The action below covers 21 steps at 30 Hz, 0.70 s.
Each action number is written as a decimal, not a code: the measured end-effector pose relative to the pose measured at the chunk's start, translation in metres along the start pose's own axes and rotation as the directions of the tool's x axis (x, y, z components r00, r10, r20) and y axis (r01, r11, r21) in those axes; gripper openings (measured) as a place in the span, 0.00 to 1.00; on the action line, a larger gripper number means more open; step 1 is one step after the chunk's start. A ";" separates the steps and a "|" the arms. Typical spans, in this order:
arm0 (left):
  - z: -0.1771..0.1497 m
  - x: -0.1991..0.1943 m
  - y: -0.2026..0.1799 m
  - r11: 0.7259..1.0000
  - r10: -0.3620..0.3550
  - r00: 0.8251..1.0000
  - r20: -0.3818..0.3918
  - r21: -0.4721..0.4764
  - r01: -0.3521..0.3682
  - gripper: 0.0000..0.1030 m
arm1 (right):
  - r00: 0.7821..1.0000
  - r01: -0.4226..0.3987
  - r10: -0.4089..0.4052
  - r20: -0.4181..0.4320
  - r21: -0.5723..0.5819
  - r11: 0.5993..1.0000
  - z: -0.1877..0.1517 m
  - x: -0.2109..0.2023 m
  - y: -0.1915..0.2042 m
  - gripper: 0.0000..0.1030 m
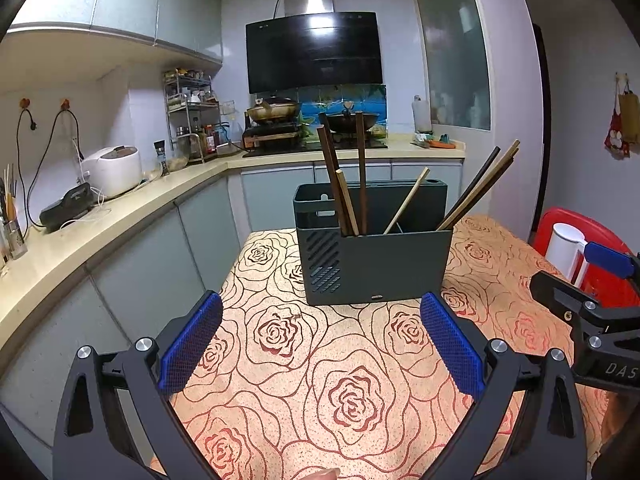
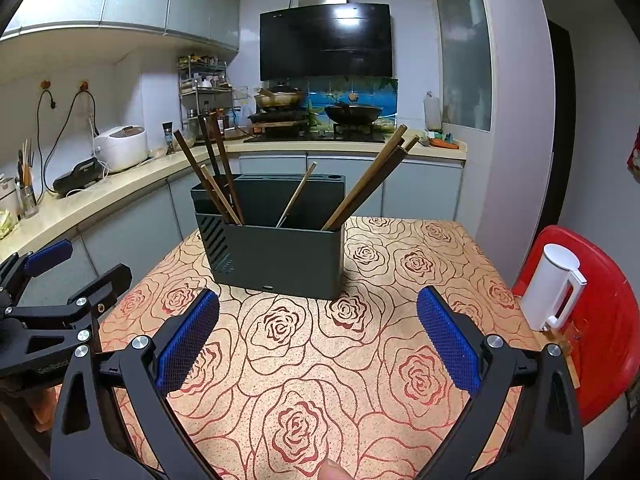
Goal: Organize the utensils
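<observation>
Both my grippers hang wide apart over the table, holding nothing: the left gripper point(image 1: 320, 340) fills the bottom of its own view, the right gripper point(image 2: 318, 336) the bottom of the other, blue pads point(image 2: 188, 340) facing bare cloth. A fingertip point(image 2: 334, 472) pokes in at the lower edge of the right view. Just past the tips, mid-frame, stands the dark holder point(image 1: 376, 240) on the rose-patterned tablecloth point(image 1: 320, 380), with chopsticks point(image 1: 340, 184) leaning out of it in three bunches: left, middle and right. From the left camera I see the right gripper only as a dark frame at the right edge; from the right camera the left gripper shows at the lower left edge. The right view gives me the white jug point(image 2: 554, 288) whole, standing on a red chair point(image 2: 600, 320) at the right, while the left view catches just part of both. Behind the table, a counter point(image 1: 120, 208) curves along the left, carrying a rice cooker point(image 1: 114, 170) and a spice rack point(image 1: 190, 112). Centre top hangs a black hood point(image 1: 314, 52) above a stove with two woks point(image 2: 354, 112).
</observation>
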State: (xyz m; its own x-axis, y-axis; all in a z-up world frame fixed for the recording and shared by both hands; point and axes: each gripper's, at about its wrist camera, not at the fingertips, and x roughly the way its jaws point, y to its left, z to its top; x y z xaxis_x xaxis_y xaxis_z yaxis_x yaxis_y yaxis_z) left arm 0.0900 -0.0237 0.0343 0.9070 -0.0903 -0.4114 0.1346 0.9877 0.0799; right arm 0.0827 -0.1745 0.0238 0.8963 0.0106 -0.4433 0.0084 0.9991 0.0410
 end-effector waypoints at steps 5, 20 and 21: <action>-0.001 0.001 0.001 1.000 0.000 1.000 -0.006 -0.008 0.000 0.93 | 1.000 0.000 0.000 -0.001 0.004 1.000 0.001 0.000 0.000 0.93; -0.002 0.003 0.001 1.000 0.001 1.000 -0.019 -0.013 -0.002 0.93 | 1.000 -0.003 0.003 -0.009 0.003 1.000 0.000 0.001 0.002 0.93; -0.002 0.003 0.001 1.000 0.002 1.000 -0.019 -0.013 -0.003 0.93 | 1.000 -0.002 0.002 -0.009 0.004 1.000 0.000 0.001 0.002 0.93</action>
State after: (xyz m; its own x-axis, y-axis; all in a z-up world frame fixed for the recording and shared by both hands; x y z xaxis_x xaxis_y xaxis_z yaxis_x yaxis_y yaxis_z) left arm 0.0921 -0.0226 0.0309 0.8994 -0.0856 -0.4288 0.1270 0.9895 0.0689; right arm 0.0833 -0.1729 0.0233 0.8923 0.0132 -0.4512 0.0081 0.9989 0.0452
